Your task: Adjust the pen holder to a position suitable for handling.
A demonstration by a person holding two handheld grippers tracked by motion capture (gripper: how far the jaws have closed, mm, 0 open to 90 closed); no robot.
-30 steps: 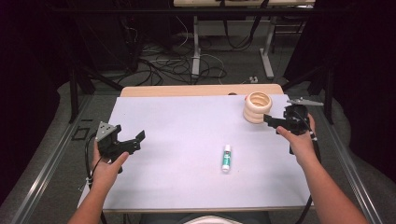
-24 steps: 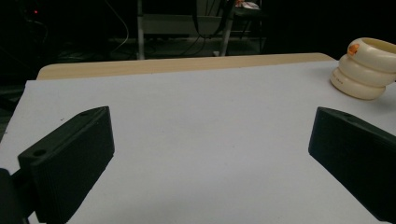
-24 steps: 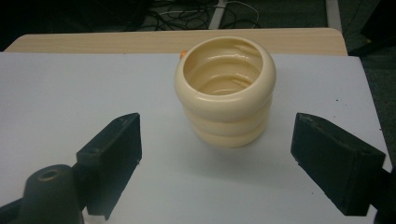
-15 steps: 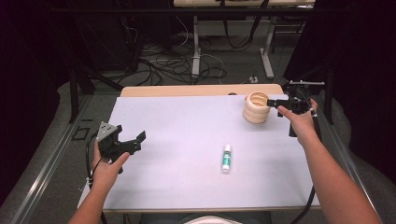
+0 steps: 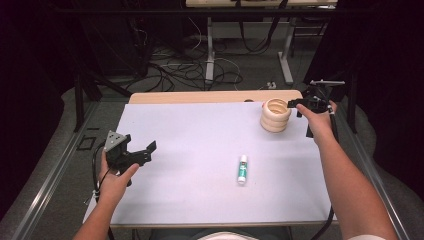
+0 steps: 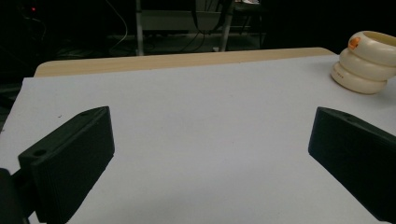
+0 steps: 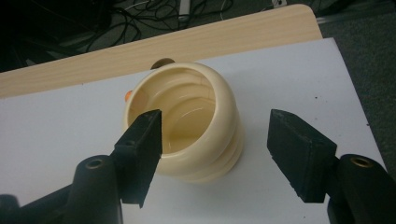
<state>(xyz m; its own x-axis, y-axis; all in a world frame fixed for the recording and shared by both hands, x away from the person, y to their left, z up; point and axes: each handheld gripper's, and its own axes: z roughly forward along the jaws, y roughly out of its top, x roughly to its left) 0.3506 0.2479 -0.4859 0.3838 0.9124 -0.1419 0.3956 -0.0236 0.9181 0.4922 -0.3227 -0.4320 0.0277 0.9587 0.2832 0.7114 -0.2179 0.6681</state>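
Observation:
A stack of cream rings (image 5: pixel 275 116) stands at the far right of the white mat (image 5: pixel 200 150). My right gripper (image 5: pixel 296 106) hovers at the stack's right side, open. In the right gripper view the stack (image 7: pixel 187 121) lies just under and ahead of that gripper (image 7: pixel 215 119): one jaw hangs over its hollow, the other stands clear outside its wall. The jaws have just been closing, with the wall between them and no pad pressing on it. A white and green glue stick (image 5: pixel 242 168) lies mid-mat. My left gripper (image 5: pixel 148 151) is held over the left side, open wide (image 6: pixel 210 135) with nothing between its jaws.
A strip of bare wood (image 5: pixel 200 96) runs along the table's far edge, with a small dark hole (image 7: pixel 162 62) behind the rings. Cables and desk legs (image 5: pixel 210 55) lie on the floor beyond. A metal rail (image 5: pixel 50 175) runs along the left.
My right gripper has moved toward the far edge and over the ring stack, and its jaws have narrowed. The left gripper has stayed where it was.

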